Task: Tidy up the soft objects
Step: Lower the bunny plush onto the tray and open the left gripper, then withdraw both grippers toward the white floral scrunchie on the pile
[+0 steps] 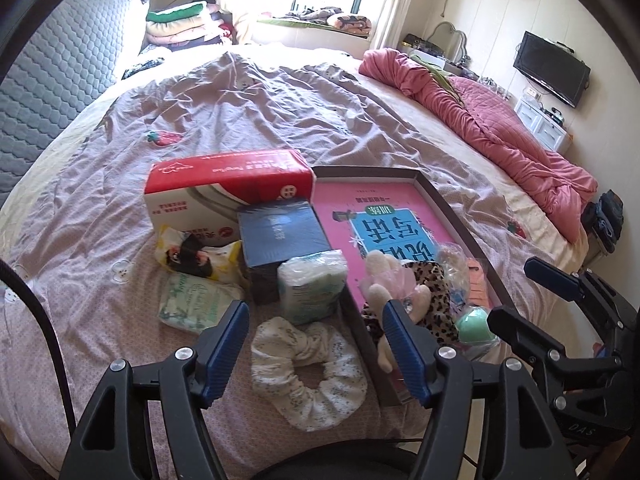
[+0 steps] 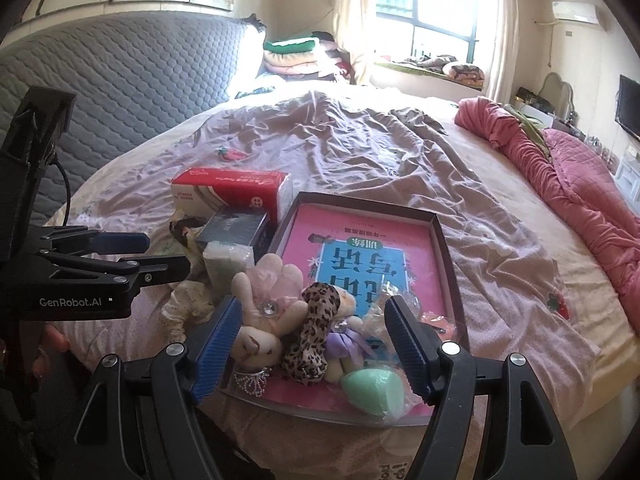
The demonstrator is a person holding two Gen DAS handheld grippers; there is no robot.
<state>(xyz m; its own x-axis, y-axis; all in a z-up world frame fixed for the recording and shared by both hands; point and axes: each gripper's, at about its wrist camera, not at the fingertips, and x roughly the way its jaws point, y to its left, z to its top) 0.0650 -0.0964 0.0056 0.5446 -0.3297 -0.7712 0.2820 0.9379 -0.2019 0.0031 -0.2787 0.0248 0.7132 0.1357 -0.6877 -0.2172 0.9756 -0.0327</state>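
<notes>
A white floral scrunchie [image 1: 308, 372] lies on the bedsheet just ahead of my left gripper [image 1: 316, 320], which hangs open above it with nothing between its blue pads. Right of it stands a shallow dark tray [image 1: 452, 208] with a pink book in its bottom. In the tray's near end lie a plush rabbit [image 2: 260, 312], a leopard-print scrunchie [image 2: 316, 332], a small purple doll [image 2: 348, 340] and a green egg-shaped sponge [image 2: 370, 388]. My right gripper [image 2: 310, 320] is open above them, holding nothing.
Left of the tray sit a red-and-white tissue box [image 1: 224, 192], a dark blue box [image 1: 280, 236], a wrapped tissue pack [image 1: 312, 284] and two flat packets [image 1: 192, 300]. A rumpled pink quilt [image 1: 480, 116] lies at the right, a grey padded headboard [image 1: 52, 92] at the left.
</notes>
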